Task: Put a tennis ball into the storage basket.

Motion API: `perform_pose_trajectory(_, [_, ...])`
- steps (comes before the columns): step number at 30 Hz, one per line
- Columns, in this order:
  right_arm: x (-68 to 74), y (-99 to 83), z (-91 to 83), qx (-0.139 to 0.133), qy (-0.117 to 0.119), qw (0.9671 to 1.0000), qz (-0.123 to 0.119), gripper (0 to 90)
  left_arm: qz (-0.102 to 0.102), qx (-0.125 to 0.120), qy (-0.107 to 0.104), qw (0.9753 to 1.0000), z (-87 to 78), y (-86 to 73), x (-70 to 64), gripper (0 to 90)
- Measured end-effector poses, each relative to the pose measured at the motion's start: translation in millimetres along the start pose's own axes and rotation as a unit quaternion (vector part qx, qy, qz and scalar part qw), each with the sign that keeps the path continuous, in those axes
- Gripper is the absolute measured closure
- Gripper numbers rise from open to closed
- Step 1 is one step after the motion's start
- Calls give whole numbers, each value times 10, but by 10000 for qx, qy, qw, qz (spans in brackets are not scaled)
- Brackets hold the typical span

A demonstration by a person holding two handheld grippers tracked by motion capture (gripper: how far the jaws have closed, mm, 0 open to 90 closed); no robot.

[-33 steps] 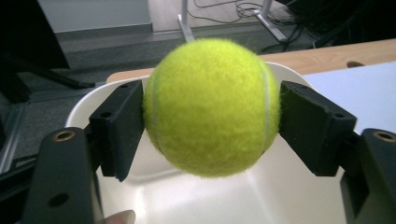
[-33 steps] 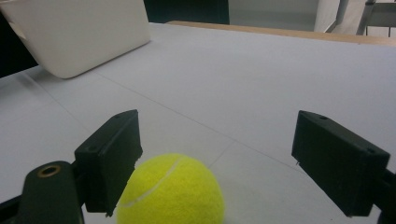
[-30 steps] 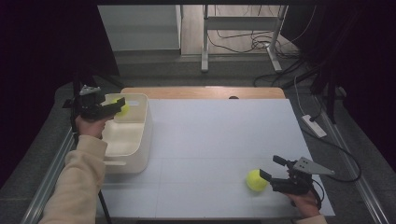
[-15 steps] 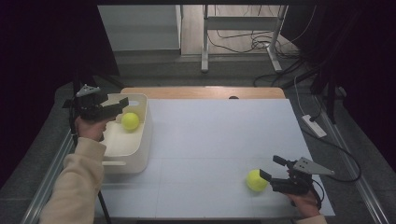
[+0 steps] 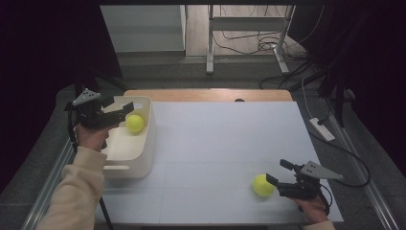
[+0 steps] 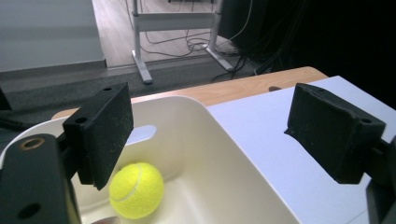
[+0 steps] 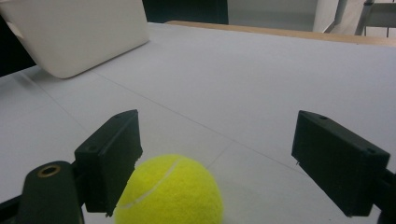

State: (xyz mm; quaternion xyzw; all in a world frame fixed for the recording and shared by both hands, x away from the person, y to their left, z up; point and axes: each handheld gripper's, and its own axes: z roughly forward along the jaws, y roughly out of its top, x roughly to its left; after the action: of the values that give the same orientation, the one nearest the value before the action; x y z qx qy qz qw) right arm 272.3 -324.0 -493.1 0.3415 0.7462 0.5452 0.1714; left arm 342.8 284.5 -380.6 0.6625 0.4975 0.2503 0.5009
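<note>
- Left gripper (image 5: 125, 108) held over the far end of the cream bin (image 5: 143, 152), jaws spread wide, nothing between them
- In the left gripper view the gap of the same gripper (image 6: 210, 140) is empty; a tennis ball (image 6: 136, 190) lies below it on the bin floor (image 6: 233, 186), closer to the jaw on that view's left
- From the high view this ball in the bin (image 5: 134, 123) sits just beside the tip of the left gripper, toward the bin's right wall
- Ball is round, so no long axis and no pointing direction; its white seam curves across the face toward the camera
- Right gripper (image 5: 278, 172) low at the near right of the white table (image 5: 215, 143), jaws released and wide apart
- Second tennis ball (image 5: 263, 185) rests on the table just ahead of the right gripper, near its lower jaw; whether they touch cannot be told
- Right gripper view: second ball (image 7: 170, 191) sits low, at the jaw on that view's left, not clamped; the gripper (image 7: 217, 154) is empty
</note>
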Motion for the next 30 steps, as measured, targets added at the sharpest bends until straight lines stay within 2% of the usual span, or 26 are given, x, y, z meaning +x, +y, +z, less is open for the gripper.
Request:
perform_pose_trajectory(4, [-5,1,5,7,-1,10000,4,159,-27,-50,-177,9998,-23,-9,-46,152])
perform_pose_trajectory(7, [-5,2,11,12,4,10000,7,159,23,-66,-209,9998,-32,-12,-78,152])
perform_pose_trajectory(9, [-13,2,16,8,7,10000,17,159,19,-104,-353,9993,-46,-28,-121,151])
perform_pose_trajectory(12, [-25,1,18,6,1,10000,39,159,93,-101,-424,9990,-49,-43,-163,151])
perform_pose_trajectory(14, [-34,0,20,6,0,10000,57,159,113,-121,-574,9982,-48,-53,-208,150])
perform_pose_trajectory(17, [-34,-1,21,3,-2,10000,54,159,147,-88,-662,9977,-45,-53,-243,149])
perform_pose_trajectory(19, [-38,1,23,7,-8,10000,52,159,168,-92,-848,9962,-54,-61,-308,148])
perform_pose_trajectory(22, [-38,2,29,12,-12,10000,54,159,209,-138,-968,9950,-66,-79,-375,148])
perform_pose_trajectory(26, [-36,4,38,8,-14,10000,62,159,296,-118,-1241,9918,-54,-128,-497,146])
perform_pose_trajectory(30, [-35,20,68,9,-1,10000,15,159,514,-55,-1289,9903,-50,-169,-601,145])
